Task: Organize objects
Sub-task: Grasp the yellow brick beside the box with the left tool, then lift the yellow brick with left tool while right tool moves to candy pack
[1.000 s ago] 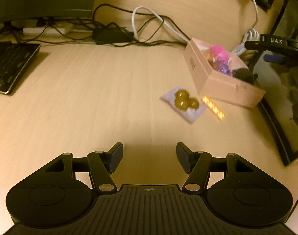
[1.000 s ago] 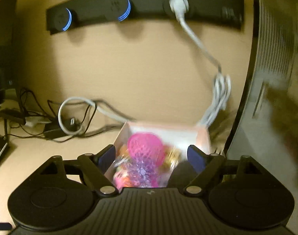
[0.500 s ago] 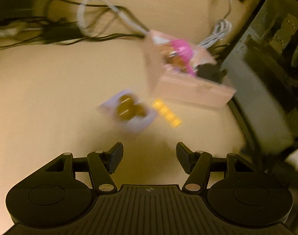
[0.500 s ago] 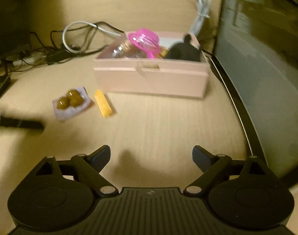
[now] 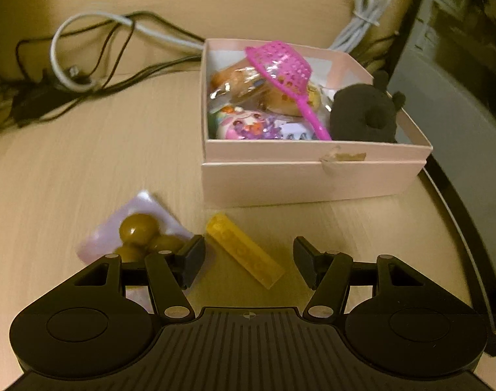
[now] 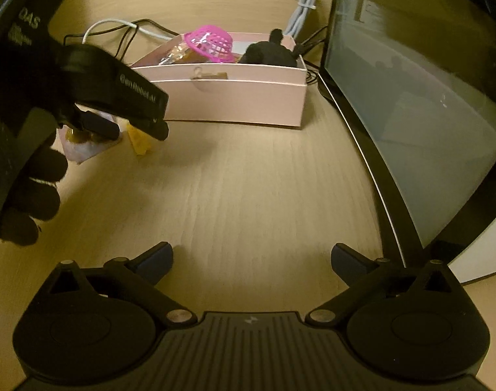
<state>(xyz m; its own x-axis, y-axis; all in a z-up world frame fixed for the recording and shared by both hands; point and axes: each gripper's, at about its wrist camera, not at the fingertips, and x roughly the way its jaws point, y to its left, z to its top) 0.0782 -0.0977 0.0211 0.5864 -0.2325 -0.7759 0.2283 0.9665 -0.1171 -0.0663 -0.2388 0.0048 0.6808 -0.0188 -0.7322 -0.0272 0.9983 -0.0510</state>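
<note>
A yellow bar (image 5: 244,254) lies on the wooden desk between the spread fingers of my left gripper (image 5: 248,260), untouched by the pads. A pale packet of brown balls (image 5: 133,231) sits just left of it, partly under the left finger. Behind them stands an open pink box (image 5: 313,176) holding a pink strainer (image 5: 280,68), a black plush toy (image 5: 362,114) and wrapped items. My right gripper (image 6: 252,257) hovers over bare desk well short of the pink box (image 6: 234,97); its jaws are opening, with nothing between them. In the right wrist view, the left gripper (image 6: 130,128) hangs over the yellow bar (image 6: 138,141).
A dark monitor (image 6: 411,97) runs along the right side, close to the box. A tangle of black and white cables (image 5: 94,52) lies behind the box on the left. A black-gloved hand (image 6: 29,179) holds the left gripper.
My left gripper swept right and forward until the yellow bar lay between its fingers. My right gripper drew back from above the box and came down, its jaws spreading wider.
</note>
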